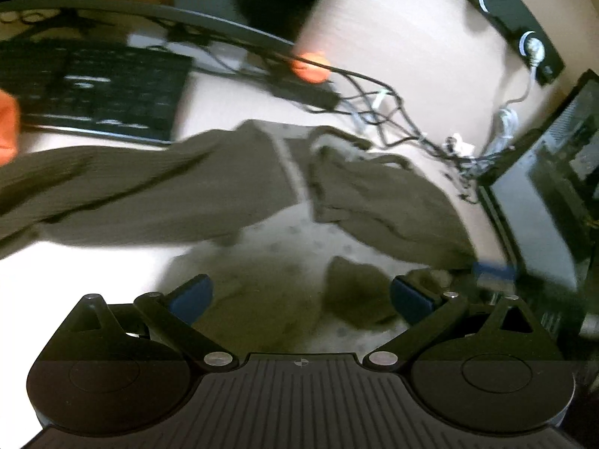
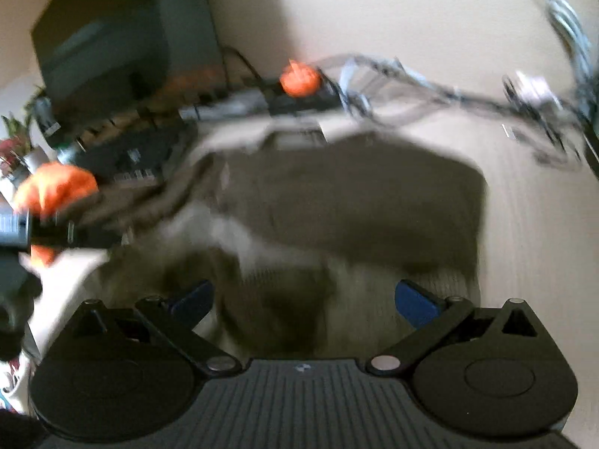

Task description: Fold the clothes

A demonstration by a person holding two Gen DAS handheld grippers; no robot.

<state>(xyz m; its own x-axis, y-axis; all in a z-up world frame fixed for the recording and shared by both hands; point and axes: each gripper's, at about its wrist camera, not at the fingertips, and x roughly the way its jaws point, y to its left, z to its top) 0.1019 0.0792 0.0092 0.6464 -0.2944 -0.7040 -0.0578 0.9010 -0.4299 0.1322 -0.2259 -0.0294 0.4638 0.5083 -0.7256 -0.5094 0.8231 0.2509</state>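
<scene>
An olive-brown garment [image 1: 187, 194] lies rumpled on a white dotted cloth [image 1: 284, 232] on the desk. My left gripper [image 1: 299, 297] is open, its blue pads [image 1: 191, 297] spread wide just above the cloth and a fold of the garment. The garment also shows in the blurred right wrist view [image 2: 355, 202], partly lifted or folded over. My right gripper [image 2: 305, 301] is open over the garment's near edge. The other gripper [image 2: 37, 224], with orange parts, shows at the left of that view by the garment's sleeve.
A black keyboard [image 1: 97, 89] lies behind the garment at left. Tangled cables [image 1: 393, 112] and an orange object [image 1: 310, 67] lie at the back. A dark case [image 1: 554, 172] stands at right. A monitor [image 2: 123, 45] stands at back left.
</scene>
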